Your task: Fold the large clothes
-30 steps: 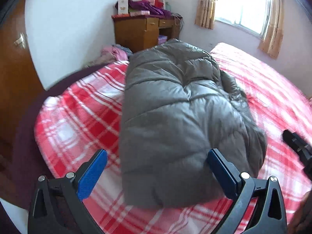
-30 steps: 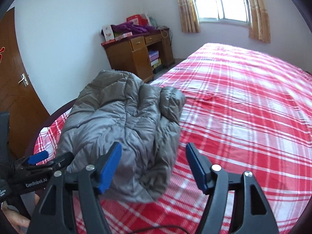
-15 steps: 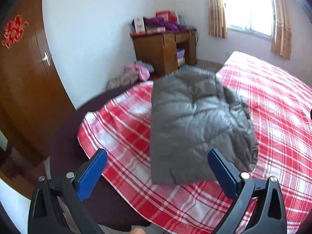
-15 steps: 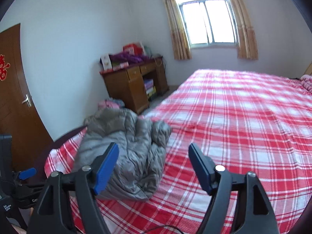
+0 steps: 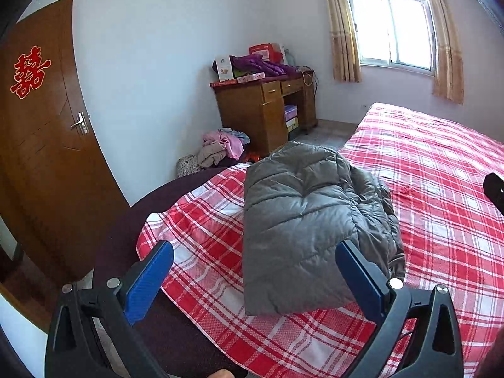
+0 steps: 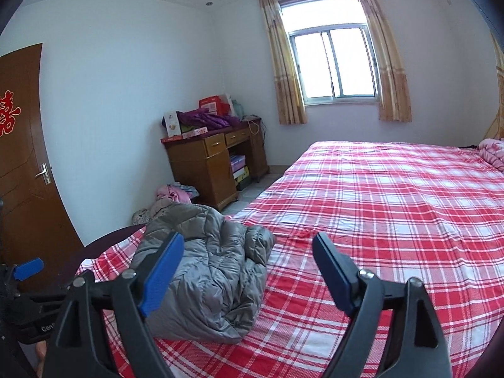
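Observation:
A grey puffer jacket [image 5: 308,220] lies folded into a thick bundle on the near left corner of the red plaid bed [image 5: 441,189]. My left gripper [image 5: 253,249] hovers in front of and above it, open, with nothing between its blue pads. In the right wrist view the jacket [image 6: 214,267] sits low at the left of the bed [image 6: 393,204]. My right gripper [image 6: 247,239] is held back from it, its jaws opening and empty. The left gripper's blue tip [image 6: 28,267] shows at the far left edge.
A wooden desk [image 5: 264,110] piled with boxes and purple cloth stands against the far wall. A heap of clothes [image 5: 220,148] lies on the floor beside it. A brown door [image 5: 41,126] is at the left. The bed's dark foot edge [image 5: 126,220] curves below the sheet.
Both grippers have risen and drawn back from the jacket, which now looks smaller and lower in both views. The right gripper's jaws have spread wider. The jacket has not moved.

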The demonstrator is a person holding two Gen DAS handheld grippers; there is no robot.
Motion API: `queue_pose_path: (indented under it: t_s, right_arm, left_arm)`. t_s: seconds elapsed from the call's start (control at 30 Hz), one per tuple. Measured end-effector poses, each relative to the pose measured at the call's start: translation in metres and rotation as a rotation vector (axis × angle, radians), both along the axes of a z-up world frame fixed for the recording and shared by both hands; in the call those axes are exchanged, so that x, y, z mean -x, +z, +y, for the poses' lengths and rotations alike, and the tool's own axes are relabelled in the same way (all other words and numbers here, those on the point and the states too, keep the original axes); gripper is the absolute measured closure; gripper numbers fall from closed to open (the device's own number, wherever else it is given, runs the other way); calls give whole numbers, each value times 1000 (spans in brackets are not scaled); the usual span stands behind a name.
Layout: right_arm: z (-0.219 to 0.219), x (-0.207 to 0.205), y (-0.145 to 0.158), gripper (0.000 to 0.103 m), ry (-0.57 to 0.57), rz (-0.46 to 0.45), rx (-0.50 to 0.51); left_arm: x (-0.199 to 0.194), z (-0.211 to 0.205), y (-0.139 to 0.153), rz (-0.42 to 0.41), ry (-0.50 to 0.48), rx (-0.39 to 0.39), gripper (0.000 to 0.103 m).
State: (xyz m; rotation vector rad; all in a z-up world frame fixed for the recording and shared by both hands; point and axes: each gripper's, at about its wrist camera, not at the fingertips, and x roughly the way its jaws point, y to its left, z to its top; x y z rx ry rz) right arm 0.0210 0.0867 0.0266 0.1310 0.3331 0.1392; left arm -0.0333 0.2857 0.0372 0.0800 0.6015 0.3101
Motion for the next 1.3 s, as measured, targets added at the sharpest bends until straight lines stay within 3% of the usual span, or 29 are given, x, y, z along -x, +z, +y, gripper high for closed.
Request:
queue_pose_path:
  t_s: [0.9, 1.3]
  right_arm:
    - [-3, -7, -7, 17, 4, 21, -4]
    - [-6, -1, -6, 17, -6, 2, -10]
  left_arm:
    - [-1, -6, 1, -14, -10, 10, 1]
    - [14, -6, 14, -99, -4, -6, 1]
